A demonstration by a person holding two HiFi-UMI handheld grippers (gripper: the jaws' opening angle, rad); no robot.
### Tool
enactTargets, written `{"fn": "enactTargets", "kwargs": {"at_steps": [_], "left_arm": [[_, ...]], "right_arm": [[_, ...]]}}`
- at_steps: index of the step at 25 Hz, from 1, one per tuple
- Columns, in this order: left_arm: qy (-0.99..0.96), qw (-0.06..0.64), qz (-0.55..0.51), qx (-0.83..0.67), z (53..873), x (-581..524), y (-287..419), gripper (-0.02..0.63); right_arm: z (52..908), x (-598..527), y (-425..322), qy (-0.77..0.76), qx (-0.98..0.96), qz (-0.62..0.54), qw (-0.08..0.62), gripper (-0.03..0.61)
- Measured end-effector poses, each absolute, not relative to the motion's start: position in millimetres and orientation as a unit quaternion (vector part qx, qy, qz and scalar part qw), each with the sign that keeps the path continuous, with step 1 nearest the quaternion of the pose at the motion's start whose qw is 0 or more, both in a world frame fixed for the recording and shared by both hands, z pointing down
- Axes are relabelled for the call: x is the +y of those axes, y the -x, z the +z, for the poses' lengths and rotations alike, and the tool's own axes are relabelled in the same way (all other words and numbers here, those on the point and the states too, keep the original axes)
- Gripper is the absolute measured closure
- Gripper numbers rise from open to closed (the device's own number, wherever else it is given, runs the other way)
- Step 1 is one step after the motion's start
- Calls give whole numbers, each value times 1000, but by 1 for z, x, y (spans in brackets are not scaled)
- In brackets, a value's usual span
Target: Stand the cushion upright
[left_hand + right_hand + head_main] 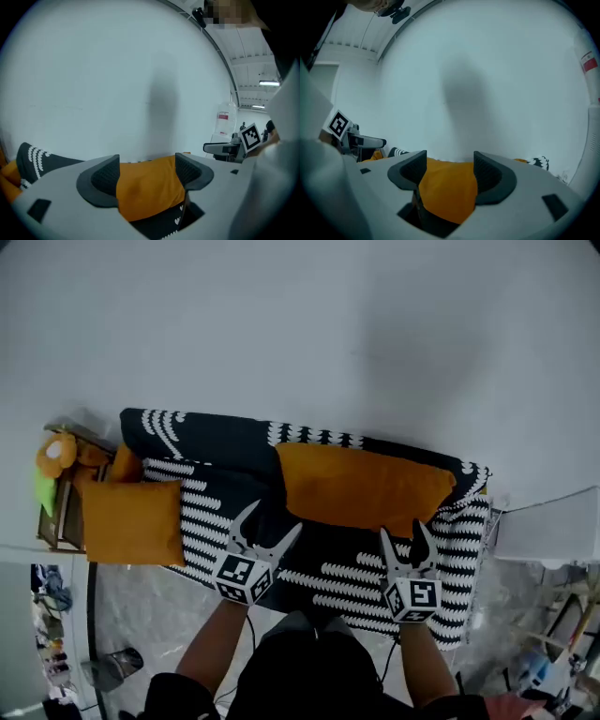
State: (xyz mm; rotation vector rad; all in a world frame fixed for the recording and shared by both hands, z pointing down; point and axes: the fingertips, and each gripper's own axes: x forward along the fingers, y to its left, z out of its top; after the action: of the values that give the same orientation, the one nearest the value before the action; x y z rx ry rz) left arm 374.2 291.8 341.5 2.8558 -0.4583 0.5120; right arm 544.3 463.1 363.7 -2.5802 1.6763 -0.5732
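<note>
In the head view, the orange cushion (361, 486) is leaning upright against the patterned sofa (216, 442) backrest, with the left gripper (272, 521) and right gripper (405, 531) hovering before it. In the left gripper view, the jaws are standing apart, gripping nothing, with the cushion beyond them. In the right gripper view, the jaws are likewise gaping, empty.

Black top (300, 673); grey left gripper (274, 523) and right gripper (404, 532) carry black-and-white marker cubes (242, 577), thin cables (251, 638) trailing.
</note>
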Motion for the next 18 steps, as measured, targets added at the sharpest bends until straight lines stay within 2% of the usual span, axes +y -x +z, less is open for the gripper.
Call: {"fn": "enactTargets", "kwargs": {"at_steps": [3,9,18], "left_arm": [[-965,93,153,-190,310,293,-341,230],[-955,79,94,-269,255,276,-252,242],[-922,84,70,-371,246,259,-54,242]], "right_arm": [[341,441,-514,799,574,-177,26,258],[296,390,-437,742,655,-142,21,259],[270,328,-270,676,726,-129,14,259]]}}
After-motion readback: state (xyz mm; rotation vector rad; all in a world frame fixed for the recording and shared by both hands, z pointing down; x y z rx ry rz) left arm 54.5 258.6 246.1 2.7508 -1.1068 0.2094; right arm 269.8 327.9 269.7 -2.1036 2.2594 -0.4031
